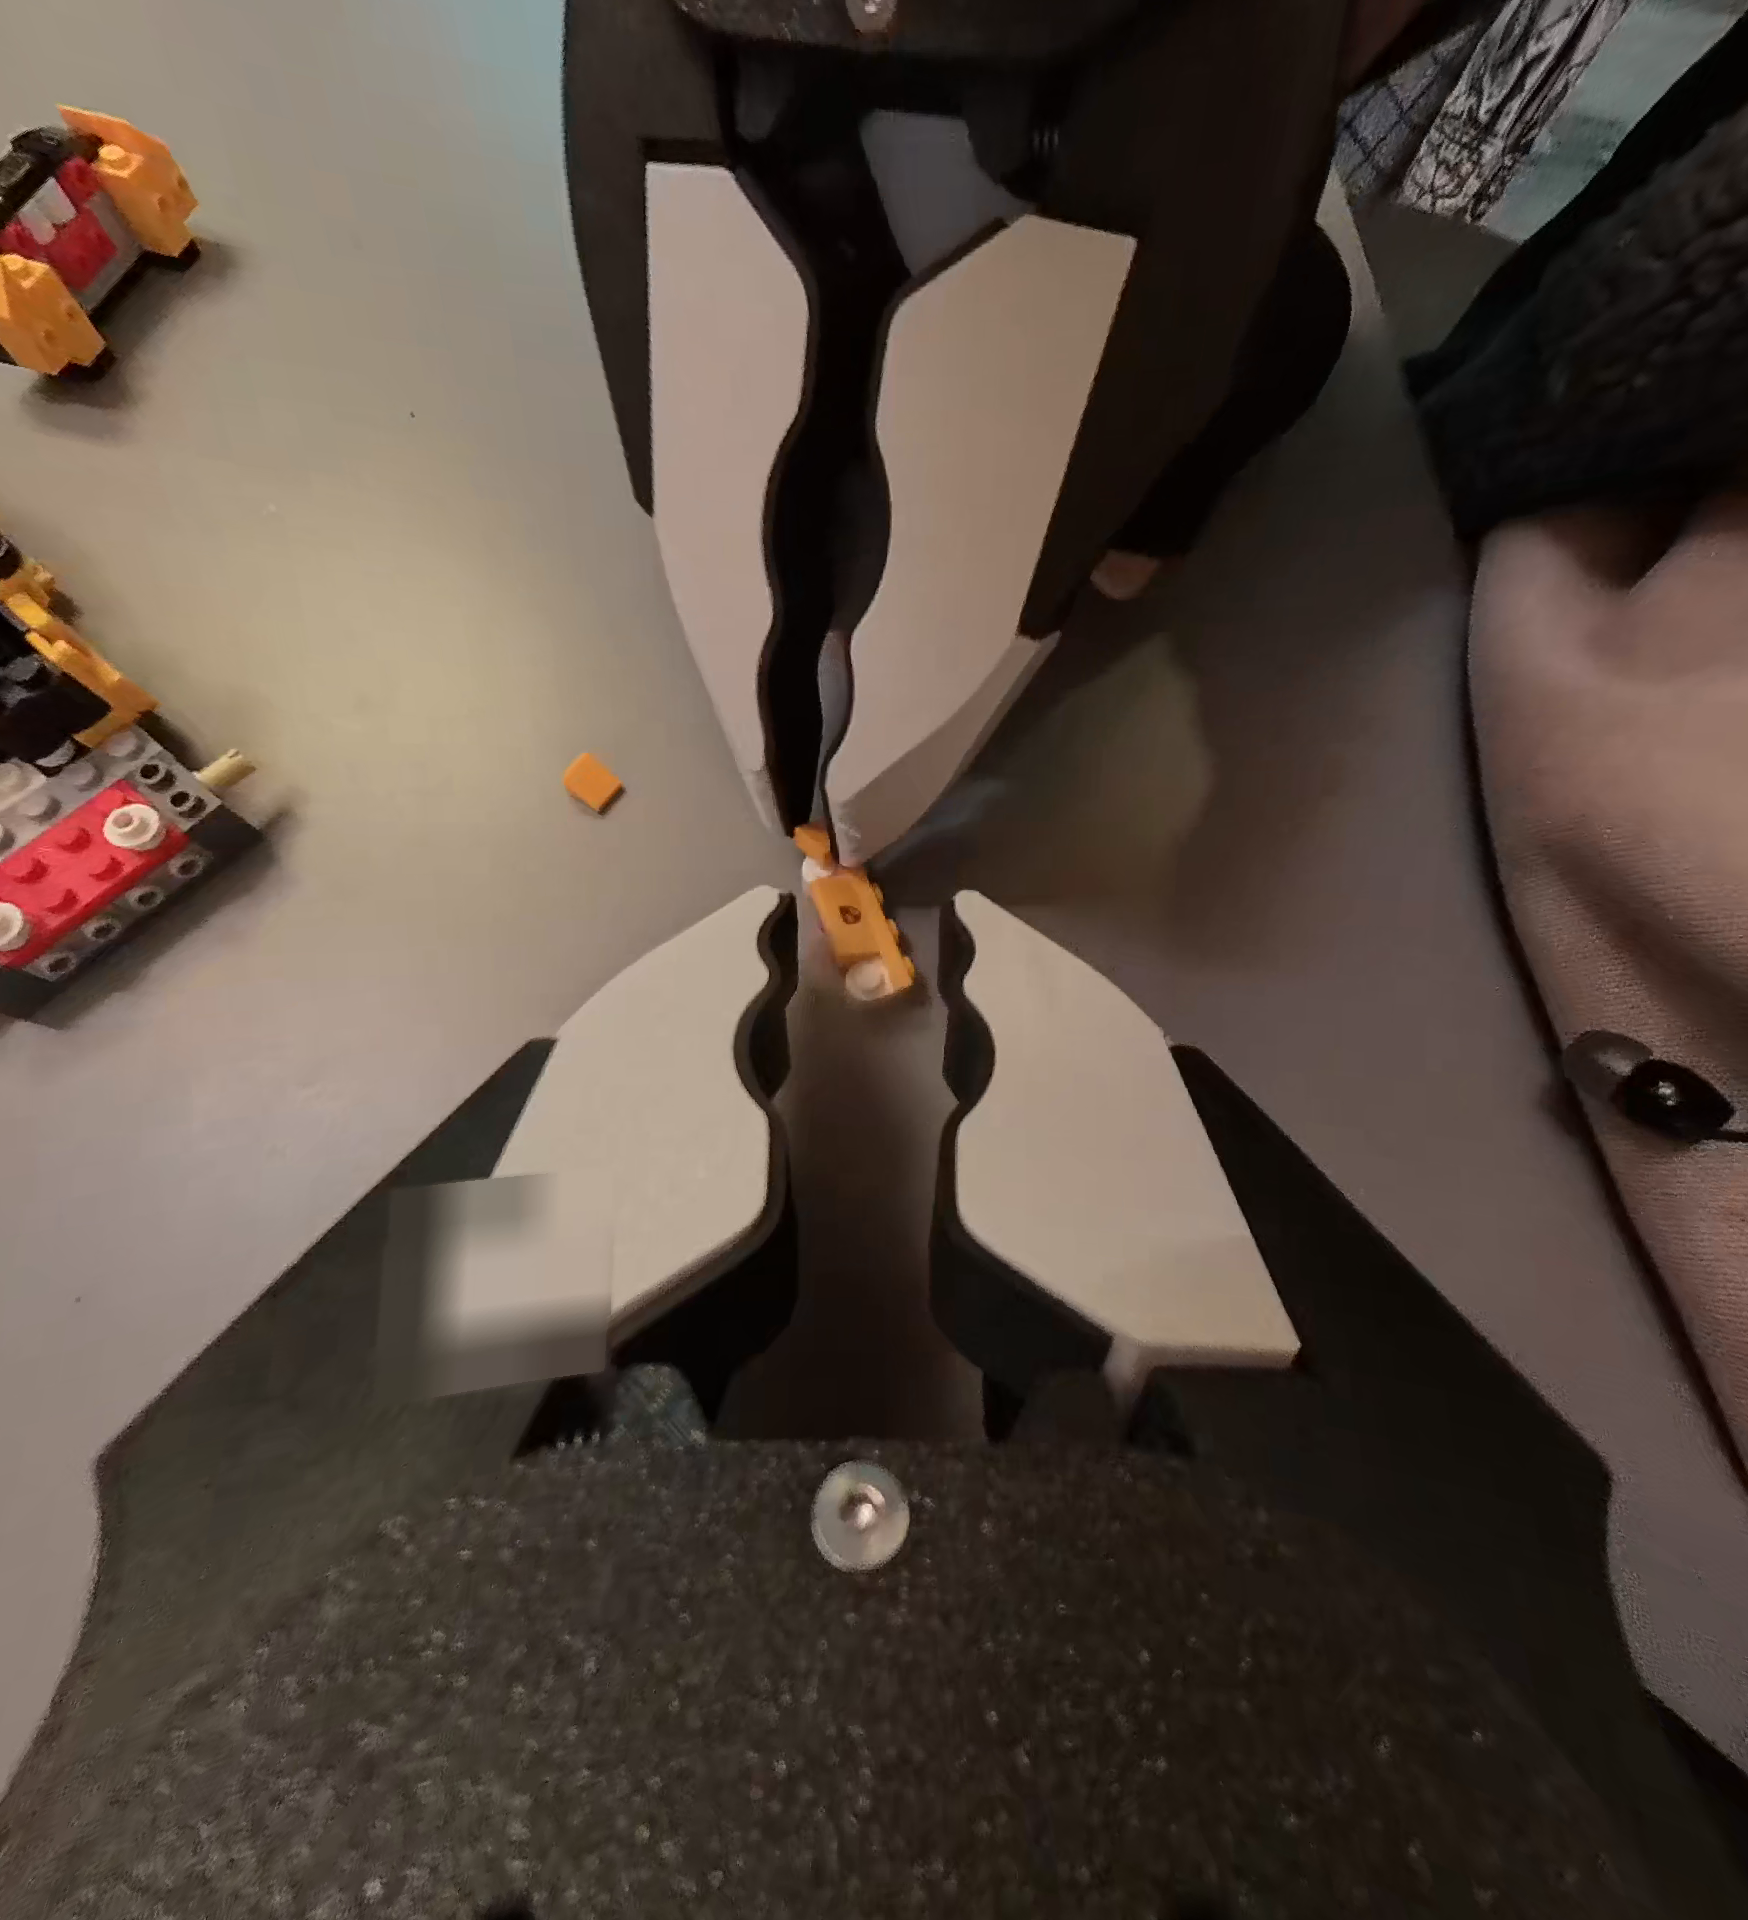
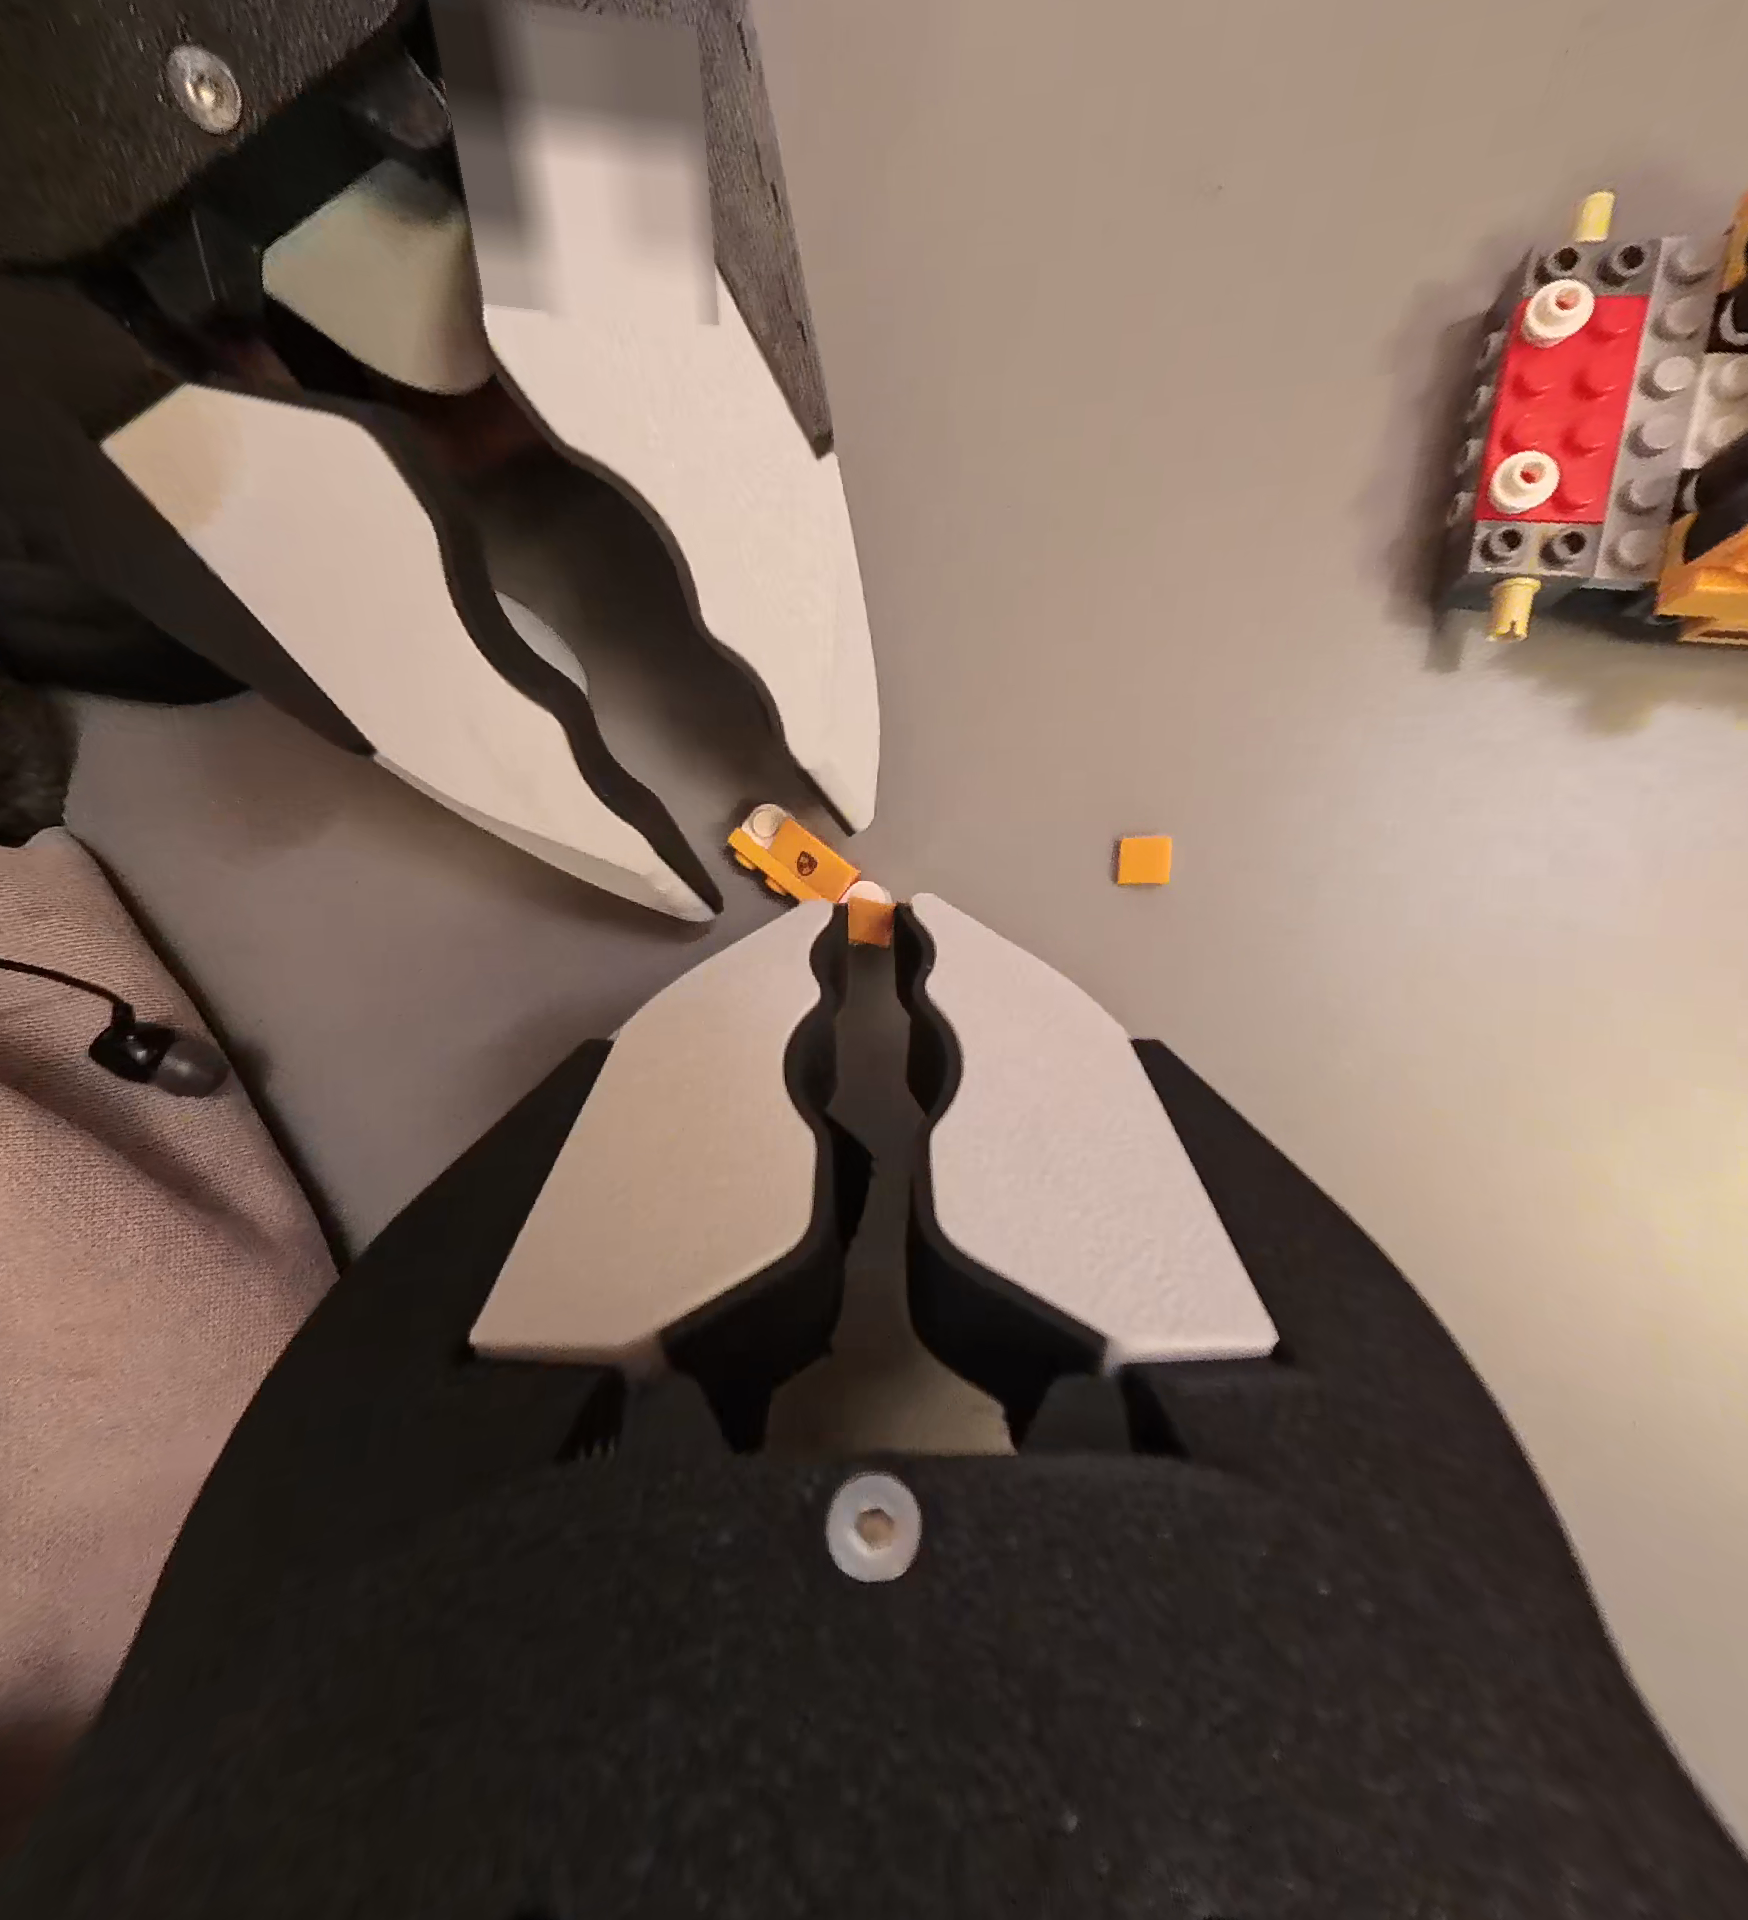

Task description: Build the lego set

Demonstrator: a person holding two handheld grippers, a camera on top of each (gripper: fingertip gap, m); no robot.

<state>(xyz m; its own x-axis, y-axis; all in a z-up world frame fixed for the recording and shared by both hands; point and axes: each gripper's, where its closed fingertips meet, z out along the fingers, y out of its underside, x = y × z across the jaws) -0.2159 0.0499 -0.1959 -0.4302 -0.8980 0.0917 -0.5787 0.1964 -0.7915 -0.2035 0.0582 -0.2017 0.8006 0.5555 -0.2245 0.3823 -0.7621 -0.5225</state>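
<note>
I am working on one small part of the lego set. A little orange piece (image 1: 857,925) lies on the grey table (image 1: 382,540), right between my two grippers. It has white round bits at its ends.

My right gripper (image 2: 865,914) has its fingers pressed together on a tiny orange tile (image 2: 870,922). That tile sits at one end of the little orange piece, touching it or just above it. I cannot tell which.

My left gripper (image 1: 865,904) has its fingers apart. The little orange piece lies in the gap at their tips, and they do not squeeze it.

I think I am putting the tiny tile onto the piece. Next I think I need to close the left fingers gently so the piece does not slide, then push the tile straight down with the right.

Another orange tile (image 1: 592,781) waits near by. The big car body (image 2: 1618,426) with its red block sits well apart. A smaller orange and black chunk (image 1: 54,239) sits farther off.
</note>
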